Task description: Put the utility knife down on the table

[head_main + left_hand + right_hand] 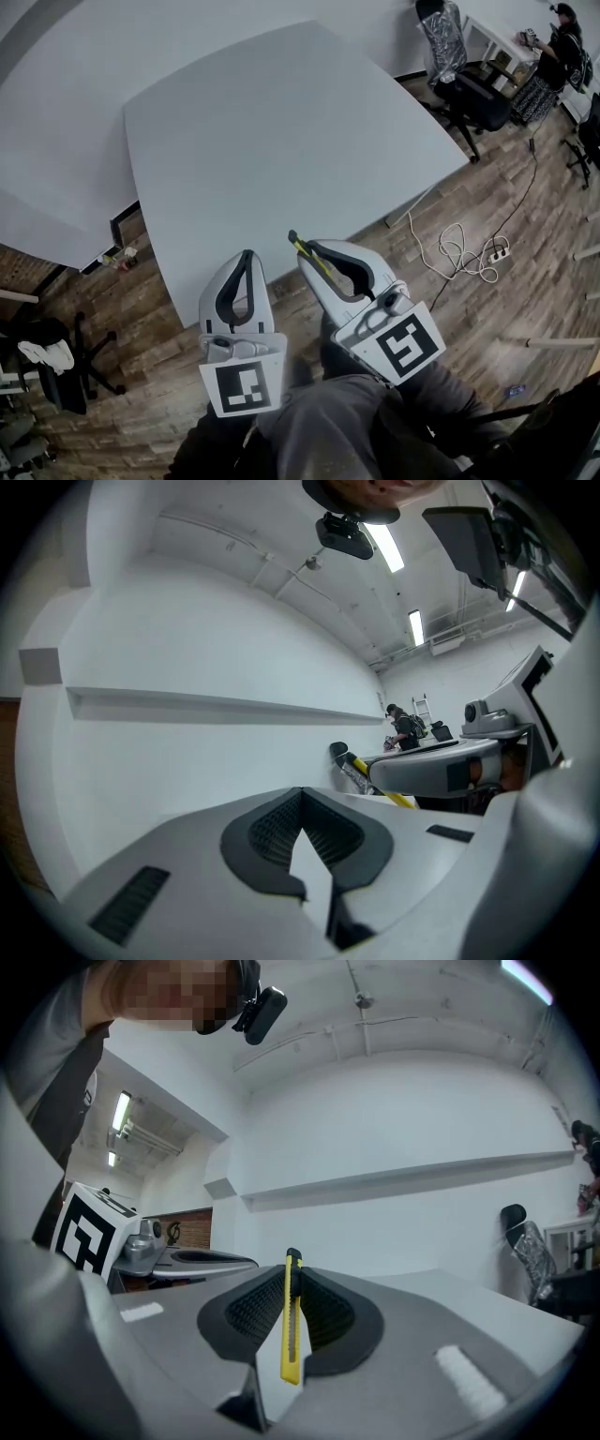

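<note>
Right gripper (292,1286) is clamping the yellow utility knife (291,1335) upright between its pads, low centre of the head view, by the grey table's (281,122) near edge. Left gripper (302,797) is sitting pinched together, holding nothing.

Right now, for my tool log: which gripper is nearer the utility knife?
Right. The right gripper is shut on the utility knife; the left gripper sits apart beside it, jaws together, empty.

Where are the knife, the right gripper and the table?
knife (292,1335), right gripper view, yellow handle.
right gripper (308,249), head view, between its fingertips.
table (281,122), head view, bare top.
</note>
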Demonstrator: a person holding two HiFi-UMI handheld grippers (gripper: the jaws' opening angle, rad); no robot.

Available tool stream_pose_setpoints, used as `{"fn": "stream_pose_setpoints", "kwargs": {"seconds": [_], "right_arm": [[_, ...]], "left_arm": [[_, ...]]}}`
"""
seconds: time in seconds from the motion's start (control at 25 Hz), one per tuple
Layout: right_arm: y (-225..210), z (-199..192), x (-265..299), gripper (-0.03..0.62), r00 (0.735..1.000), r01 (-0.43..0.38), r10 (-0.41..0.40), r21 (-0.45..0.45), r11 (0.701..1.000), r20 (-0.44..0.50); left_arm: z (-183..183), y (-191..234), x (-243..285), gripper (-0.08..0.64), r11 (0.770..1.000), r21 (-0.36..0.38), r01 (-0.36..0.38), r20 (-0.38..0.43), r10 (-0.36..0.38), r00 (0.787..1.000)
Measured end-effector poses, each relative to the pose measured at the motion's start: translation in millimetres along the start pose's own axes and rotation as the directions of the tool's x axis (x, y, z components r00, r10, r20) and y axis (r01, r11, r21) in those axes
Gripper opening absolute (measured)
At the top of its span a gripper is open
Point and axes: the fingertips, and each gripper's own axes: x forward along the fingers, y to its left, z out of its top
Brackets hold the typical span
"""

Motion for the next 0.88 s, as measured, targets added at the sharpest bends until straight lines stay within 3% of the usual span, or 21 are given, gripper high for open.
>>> {"fn": "stream_pose_setpoints", "kwargs": {"seconds": [0.4,0.88], "right_arm": [[-65.3,-4.6,41.9,0.052,0.993,-0.116,0.117,0.05,0.992,-0.01],[-92.6,-21.9,124.6,0.052,0.983,-0.175,0.179,0.069,0.982,-0.05]], "left_arm": [[4.5,4.5,68.3,0.0,0.994,0.021,-0.109,-0.045,0.11,0.993],[-17.5,64.1,125.7,0.0,0.986,-0.003,-0.166,-0.091,0.165,0.982]]}}
